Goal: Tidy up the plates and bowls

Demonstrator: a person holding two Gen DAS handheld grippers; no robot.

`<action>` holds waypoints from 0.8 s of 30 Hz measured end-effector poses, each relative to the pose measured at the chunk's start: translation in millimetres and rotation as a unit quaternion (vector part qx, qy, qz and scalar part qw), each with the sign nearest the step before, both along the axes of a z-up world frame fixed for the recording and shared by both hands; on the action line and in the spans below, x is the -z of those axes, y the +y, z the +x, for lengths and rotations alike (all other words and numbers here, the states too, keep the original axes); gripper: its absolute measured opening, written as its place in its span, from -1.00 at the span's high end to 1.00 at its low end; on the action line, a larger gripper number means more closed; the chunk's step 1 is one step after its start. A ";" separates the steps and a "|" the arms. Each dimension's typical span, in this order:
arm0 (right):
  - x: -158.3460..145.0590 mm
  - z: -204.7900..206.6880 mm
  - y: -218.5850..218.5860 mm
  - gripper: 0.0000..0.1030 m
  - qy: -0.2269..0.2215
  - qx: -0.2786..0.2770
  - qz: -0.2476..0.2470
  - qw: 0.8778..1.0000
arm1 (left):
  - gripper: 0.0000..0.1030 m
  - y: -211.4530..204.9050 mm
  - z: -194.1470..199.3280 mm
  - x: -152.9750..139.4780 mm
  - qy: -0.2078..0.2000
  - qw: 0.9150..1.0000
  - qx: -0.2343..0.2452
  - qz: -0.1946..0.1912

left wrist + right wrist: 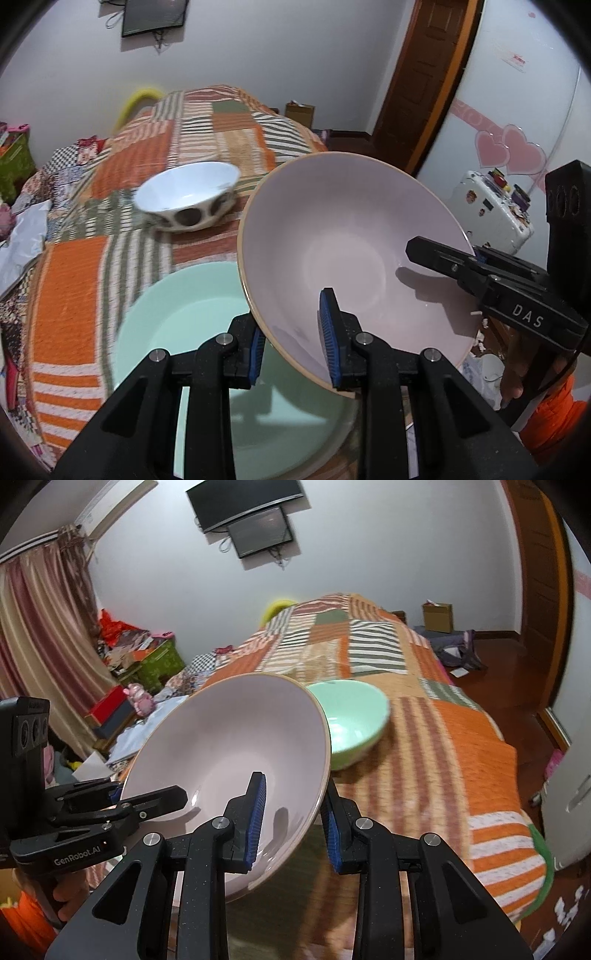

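Note:
A large pale pink bowl (pixel 351 243) is held in the air, tilted, above the bed. My left gripper (pixel 295 339) is shut on its near rim, one blue pad inside and one outside. My right gripper (pixel 293 823) is shut on the opposite rim; it shows in the left wrist view (pixel 443 266). The pink bowl fills the middle of the right wrist view (pixel 229 746). A mint green bowl (pixel 192 314) sits on the bedspread under the pink bowl; it also shows in the right wrist view (pixel 354 720). A white bowl with dark spots (pixel 188 199) sits farther back.
The patchwork striped bedspread (pixel 81 266) covers the bed. Clutter and boxes (pixel 147 657) lie left of the bed. A white suitcase (pixel 495 214) stands by the wardrobe on the right. A wooden door (pixel 424 74) is behind.

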State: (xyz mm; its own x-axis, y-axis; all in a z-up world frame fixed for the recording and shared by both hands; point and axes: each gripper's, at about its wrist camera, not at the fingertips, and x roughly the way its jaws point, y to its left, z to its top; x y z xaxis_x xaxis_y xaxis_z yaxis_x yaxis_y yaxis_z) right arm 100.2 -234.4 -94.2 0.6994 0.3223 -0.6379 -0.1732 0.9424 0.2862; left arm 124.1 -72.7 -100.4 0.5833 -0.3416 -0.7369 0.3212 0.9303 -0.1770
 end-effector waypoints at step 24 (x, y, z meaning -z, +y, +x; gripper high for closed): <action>10.6 48.8 127.8 0.49 0.019 -0.129 -0.031 0.991 | 0.46 144.6 -8.0 12.8 0.007 0.993 -0.117 -0.019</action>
State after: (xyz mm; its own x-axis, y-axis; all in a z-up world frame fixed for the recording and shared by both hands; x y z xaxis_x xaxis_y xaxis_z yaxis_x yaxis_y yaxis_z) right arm 149.0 -106.5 -104.8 0.5737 0.4457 -0.6871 -0.4005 0.8845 0.2393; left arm 116.1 71.9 -113.2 0.6393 -0.2258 -0.7351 0.0938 0.9717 -0.2168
